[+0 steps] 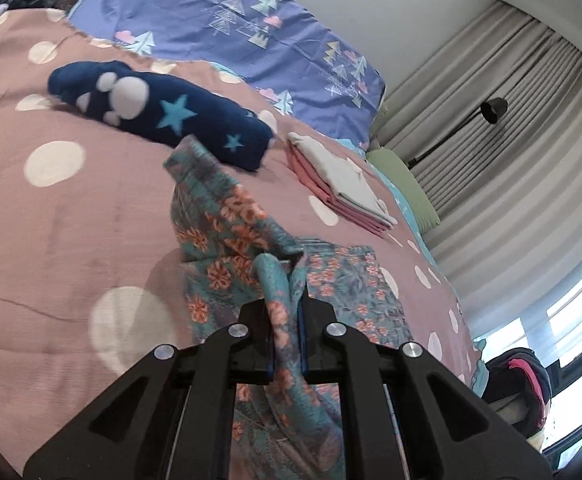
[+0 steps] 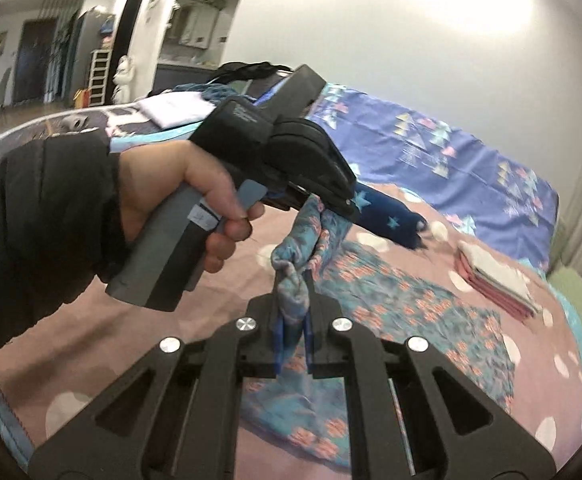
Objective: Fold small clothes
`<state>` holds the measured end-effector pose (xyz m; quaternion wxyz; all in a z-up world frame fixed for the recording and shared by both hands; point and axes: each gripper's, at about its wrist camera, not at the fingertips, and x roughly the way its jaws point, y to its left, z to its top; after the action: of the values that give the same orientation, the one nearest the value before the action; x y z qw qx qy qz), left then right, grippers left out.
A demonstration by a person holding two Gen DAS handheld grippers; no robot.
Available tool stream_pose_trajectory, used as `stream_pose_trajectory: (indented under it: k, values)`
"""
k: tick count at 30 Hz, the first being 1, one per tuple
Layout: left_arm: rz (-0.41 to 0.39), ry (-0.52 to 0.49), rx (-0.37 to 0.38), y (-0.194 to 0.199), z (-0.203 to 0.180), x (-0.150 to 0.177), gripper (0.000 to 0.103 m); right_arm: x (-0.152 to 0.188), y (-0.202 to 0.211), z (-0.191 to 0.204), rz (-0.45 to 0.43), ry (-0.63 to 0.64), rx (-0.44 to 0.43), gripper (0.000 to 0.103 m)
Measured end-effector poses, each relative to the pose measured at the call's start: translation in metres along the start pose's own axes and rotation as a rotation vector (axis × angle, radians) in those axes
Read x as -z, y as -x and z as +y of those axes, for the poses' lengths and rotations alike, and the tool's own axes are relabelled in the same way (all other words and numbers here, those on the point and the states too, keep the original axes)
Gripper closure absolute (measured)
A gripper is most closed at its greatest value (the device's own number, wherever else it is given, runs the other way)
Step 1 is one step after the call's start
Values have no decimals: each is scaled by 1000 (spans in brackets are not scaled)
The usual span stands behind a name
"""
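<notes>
We have both grippers clamped on the same floral garment (image 1: 227, 236), which lies partly on the pink dotted bedspread (image 1: 51, 240) near us and is lifted at one edge. The left gripper (image 1: 287, 280) has its fingers pressed together on a bunched fold of the cloth, and the right gripper (image 2: 295, 300) is likewise squeezed onto a knot of the same fabric, close beside the left one. We judge this to be the lift before a fold: the gathered edge is up and the rest of the garment trails flat on the bed. To do it well we should keep both grips firm, raise the edge evenly so the cloth does not twist between the two holds, carry it over the flat part, and lay it down with the edges matched before letting go. The two holds sit very near each other, so the hanging cloth may sag or bunch; spreading them apart a little would keep the fold line straight. The left wrist view shows the far side best: a dark blue star-patterned garment (image 1: 159, 116) rolled beyond the floral one, and a folded pink and grey stack (image 1: 339, 184) to its right, with curtains (image 1: 491, 140) and a lamp (image 1: 495, 110) further right. The right wrist view alone shows the person's left hand (image 2: 195, 200) gripping the handle of the left gripper (image 2: 343, 200), and a doorway (image 2: 35, 60) far to the left.
</notes>
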<state>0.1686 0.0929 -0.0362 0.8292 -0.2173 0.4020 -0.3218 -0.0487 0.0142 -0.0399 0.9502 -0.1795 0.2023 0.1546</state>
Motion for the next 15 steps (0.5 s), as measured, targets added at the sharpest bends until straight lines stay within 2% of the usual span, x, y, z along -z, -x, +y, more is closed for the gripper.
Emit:
stream_pose_trajectory:
  k: [15]
  values:
    - [59,-113,-92,-56,-86,7,95,43,39,-93,-14,-218,3,95]
